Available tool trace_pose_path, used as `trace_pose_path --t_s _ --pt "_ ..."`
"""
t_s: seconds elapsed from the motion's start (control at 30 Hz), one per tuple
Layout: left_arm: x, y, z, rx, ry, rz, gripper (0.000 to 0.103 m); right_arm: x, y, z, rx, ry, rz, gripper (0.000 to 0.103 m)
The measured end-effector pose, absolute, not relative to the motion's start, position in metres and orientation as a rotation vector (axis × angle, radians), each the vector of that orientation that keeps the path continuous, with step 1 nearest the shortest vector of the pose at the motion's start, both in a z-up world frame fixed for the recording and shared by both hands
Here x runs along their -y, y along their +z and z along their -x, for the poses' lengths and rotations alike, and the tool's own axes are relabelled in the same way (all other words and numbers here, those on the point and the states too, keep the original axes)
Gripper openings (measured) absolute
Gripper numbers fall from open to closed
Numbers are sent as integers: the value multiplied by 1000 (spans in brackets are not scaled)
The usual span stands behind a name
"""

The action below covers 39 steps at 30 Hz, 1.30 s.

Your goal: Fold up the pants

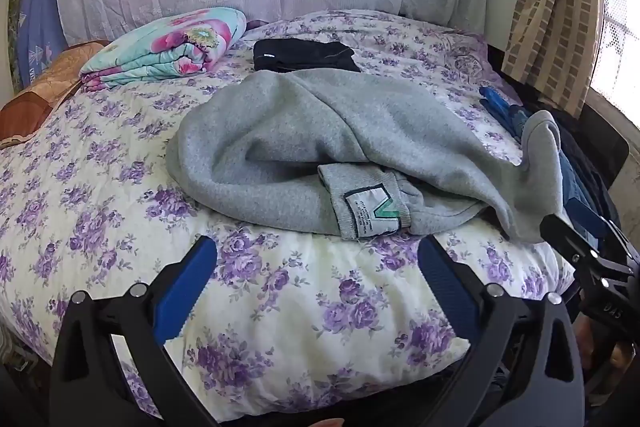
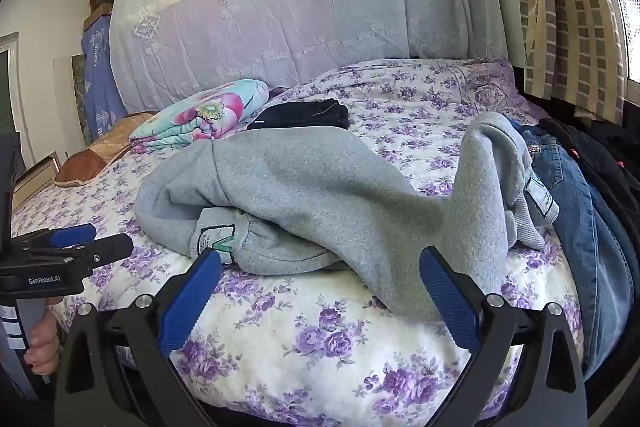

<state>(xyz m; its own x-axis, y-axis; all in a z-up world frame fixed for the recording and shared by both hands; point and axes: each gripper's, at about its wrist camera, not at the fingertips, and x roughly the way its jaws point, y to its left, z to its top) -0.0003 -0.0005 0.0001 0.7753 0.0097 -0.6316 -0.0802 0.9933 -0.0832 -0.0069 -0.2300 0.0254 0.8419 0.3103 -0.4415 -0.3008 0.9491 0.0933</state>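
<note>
Grey fleece pants (image 1: pixel 304 143) lie crumpled across the purple-flowered bed (image 1: pixel 280 307), with a label patch showing at a cuff (image 1: pixel 366 209). In the right wrist view the same pants (image 2: pixel 320 195) stretch from the left over to a raised part at the right (image 2: pixel 492 155). My left gripper (image 1: pixel 316 267) hovers open just short of the pants' near edge, nothing between its blue fingers. My right gripper (image 2: pixel 320 271) is open too, its fingers straddling the near edge of the grey cloth without pressing it. Each gripper shows at the edge of the other's view (image 2: pixel 80 247).
A folded flowered blanket (image 1: pixel 168 47) and a folded black garment (image 1: pixel 304 55) lie farther back on the bed. Blue jeans and dark clothes (image 2: pixel 580 195) are piled at the bed's right side. A lace-covered headboard stands behind, a checked curtain (image 1: pixel 552 7) at the right.
</note>
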Motion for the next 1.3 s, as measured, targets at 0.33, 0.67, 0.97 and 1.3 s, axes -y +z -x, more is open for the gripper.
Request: trace_pose_path --t_s 0.33,0.67,0.97,1.3 --pt "-9 -6 -1 -702 53 127 98 226 27 11 -474 326 -21 99" --pt "-7 -8 -4 -721 65 127 98 229 25 8 -484 324 -21 99" --pt "-7 -9 -5 -725 65 131 98 229 21 5 -490 320 -21 99" --pt "-8 -12 -4 -728 67 131 98 227 20 5 -493 321 -19 99"
